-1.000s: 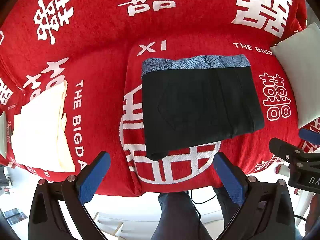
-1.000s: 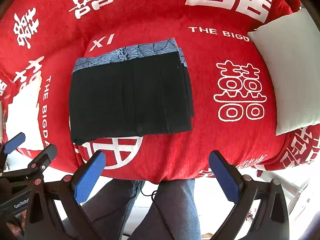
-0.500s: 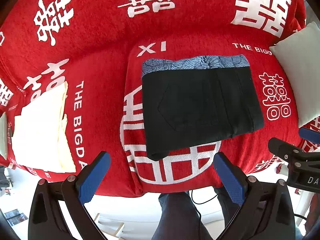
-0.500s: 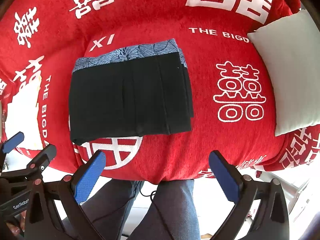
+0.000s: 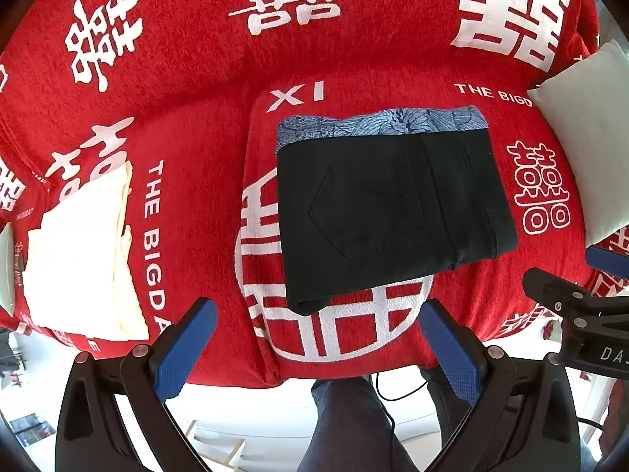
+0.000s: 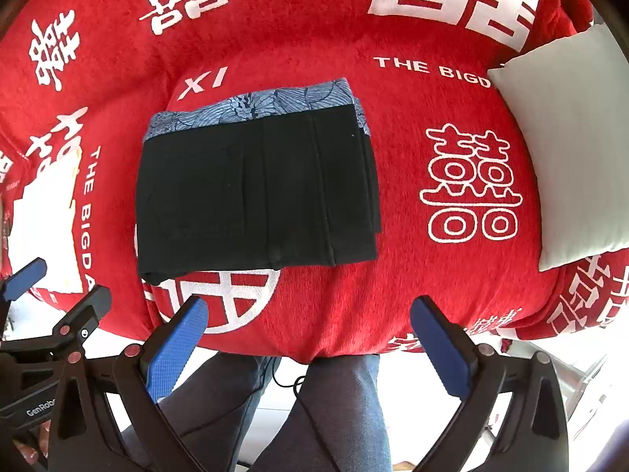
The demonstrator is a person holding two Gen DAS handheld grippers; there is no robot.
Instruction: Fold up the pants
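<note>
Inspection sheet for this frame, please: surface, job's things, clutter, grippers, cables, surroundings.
Surface: red blanket with white characters, covering a cushioned seat.
Job's things: black pants folded into a compact rectangle, blue patterned layer showing at the far edge.
Clutter: cream folded cloth at left; pale cushion at right.
Grippers: left gripper and right gripper open, empty, short of the pants.
Cables: thin black cable below the seat edge.
Surroundings: person's legs, pale floor.
</note>
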